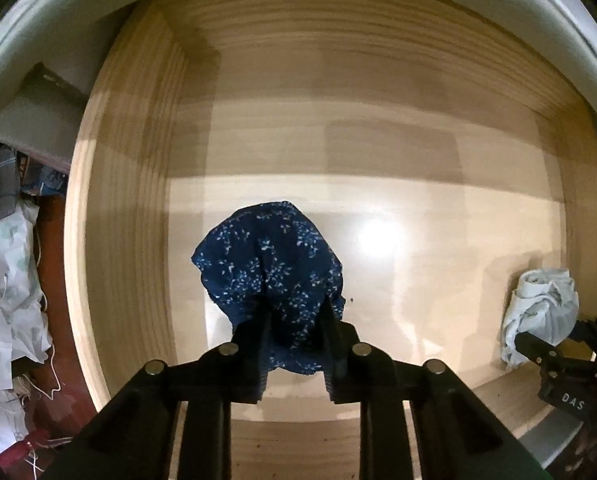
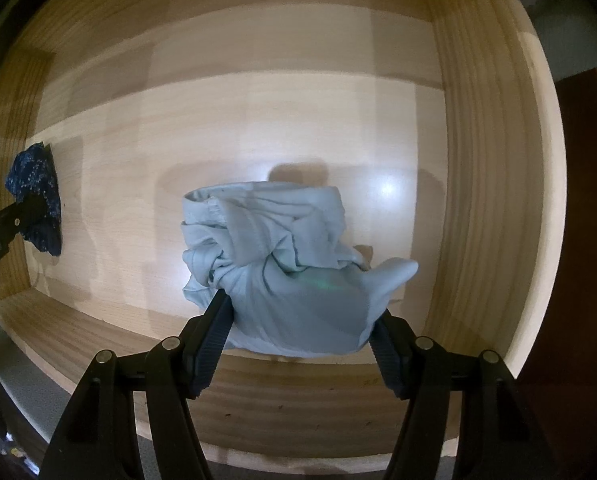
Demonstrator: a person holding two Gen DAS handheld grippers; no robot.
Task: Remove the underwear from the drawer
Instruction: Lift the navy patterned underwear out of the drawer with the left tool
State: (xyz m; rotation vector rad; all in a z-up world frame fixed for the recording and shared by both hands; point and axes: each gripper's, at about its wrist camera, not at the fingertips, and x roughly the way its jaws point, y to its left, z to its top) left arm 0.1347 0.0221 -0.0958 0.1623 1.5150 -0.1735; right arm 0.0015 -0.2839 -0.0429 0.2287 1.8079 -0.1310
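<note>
Two garments, two grippers, one wooden drawer (image 1: 130,208).
My left gripper (image 1: 296,312) has its fingers clamped on the navy underwear (image 1: 270,256); my right gripper (image 2: 302,320) pinches the pale-blue underwear (image 2: 274,248) inside.

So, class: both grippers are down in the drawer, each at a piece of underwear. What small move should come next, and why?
Probably lift both straight up. The left gripper is shut on the navy underwear and the right gripper pinches the pale bundle, yet both pieces sit inside the drawer walls.
</note>
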